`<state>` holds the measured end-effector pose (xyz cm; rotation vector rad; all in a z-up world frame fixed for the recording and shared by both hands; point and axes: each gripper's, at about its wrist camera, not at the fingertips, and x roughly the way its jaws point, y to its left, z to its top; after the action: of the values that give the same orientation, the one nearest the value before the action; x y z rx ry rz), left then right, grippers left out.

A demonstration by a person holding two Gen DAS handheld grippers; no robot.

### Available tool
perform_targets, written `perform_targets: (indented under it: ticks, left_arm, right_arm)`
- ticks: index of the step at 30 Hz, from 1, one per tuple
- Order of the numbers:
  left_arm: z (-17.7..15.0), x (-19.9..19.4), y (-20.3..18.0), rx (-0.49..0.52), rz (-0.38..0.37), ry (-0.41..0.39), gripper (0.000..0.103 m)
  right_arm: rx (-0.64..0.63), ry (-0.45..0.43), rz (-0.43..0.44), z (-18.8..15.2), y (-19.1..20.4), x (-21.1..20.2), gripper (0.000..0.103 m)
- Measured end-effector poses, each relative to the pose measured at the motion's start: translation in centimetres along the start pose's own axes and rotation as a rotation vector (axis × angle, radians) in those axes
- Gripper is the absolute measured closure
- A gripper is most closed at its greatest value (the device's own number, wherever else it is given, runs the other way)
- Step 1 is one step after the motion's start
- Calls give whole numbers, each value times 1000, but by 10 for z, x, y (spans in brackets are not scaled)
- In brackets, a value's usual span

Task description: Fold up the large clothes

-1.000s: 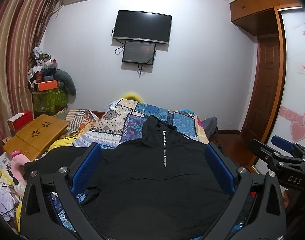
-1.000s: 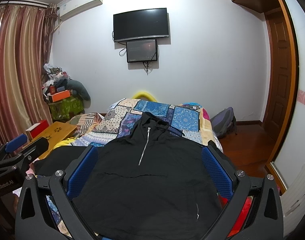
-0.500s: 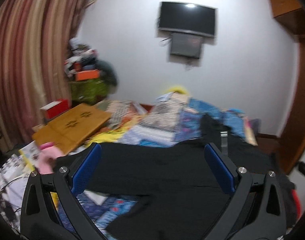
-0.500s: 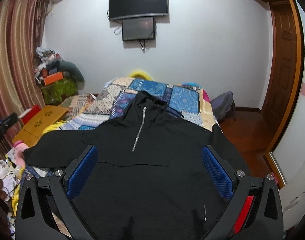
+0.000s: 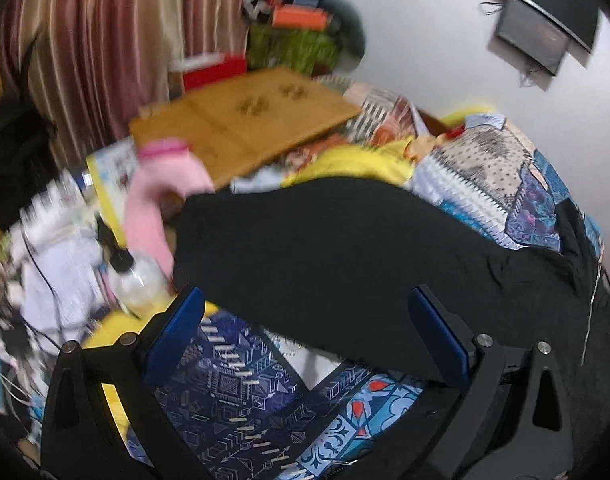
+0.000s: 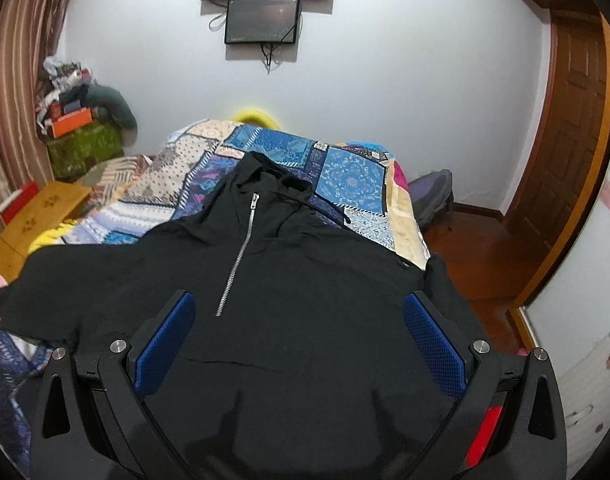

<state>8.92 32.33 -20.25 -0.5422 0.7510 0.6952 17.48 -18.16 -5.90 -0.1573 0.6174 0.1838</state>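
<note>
A black hooded pullover (image 6: 289, 280) with a short silver zip (image 6: 241, 248) lies face up on the patchwork bedspread (image 6: 345, 168), hood toward the far wall. Its left sleeve (image 5: 305, 248) stretches out to the bed's left edge. My left gripper (image 5: 305, 328) is open, hanging over the sleeve's lower edge and the blue quilt (image 5: 241, 392). Over the pullover's front panel my right gripper (image 6: 293, 336) stands open, nothing between its blue pads (image 6: 433, 344).
A wooden lap table (image 5: 245, 120), a pink bottle (image 5: 157, 192), a clear bottle (image 5: 137, 276) and loose papers crowd the bed's left side. Wooden floor (image 6: 477, 252), a grey bag (image 6: 433, 196) and a door (image 6: 569, 136) lie on the right.
My left gripper has swung left and tipped down, from the pullover's chest to its left sleeve. The right gripper has dropped and come closer over the pullover's front.
</note>
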Motion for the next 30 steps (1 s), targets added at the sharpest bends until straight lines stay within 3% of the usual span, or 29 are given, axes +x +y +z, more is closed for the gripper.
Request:
perform_targets:
  ticks: [11, 14, 18, 20, 26, 30]
  left_arm:
    - [-15, 77, 45, -239, -138, 239, 20]
    - [-15, 89, 46, -242, -133, 255, 21]
    - [-9, 94, 42, -214, -113, 230, 25]
    - [-5, 94, 42, -201, -59, 217, 47]
    - [5, 79, 19, -8, 99, 136, 86]
    - [15, 54, -7, 88, 142, 42, 90]
  right_arm:
    - [-7, 135, 96, -3, 17, 45, 0]
    - [-14, 155, 105, -2, 20, 51, 0]
    - [-31, 163, 107, -5, 21, 51, 0]
    - [-40, 164, 104, -5, 22, 49, 0]
    - [-51, 169, 104, 0, 23, 50, 0]
    - [-54, 166, 101, 2, 23, 45, 0]
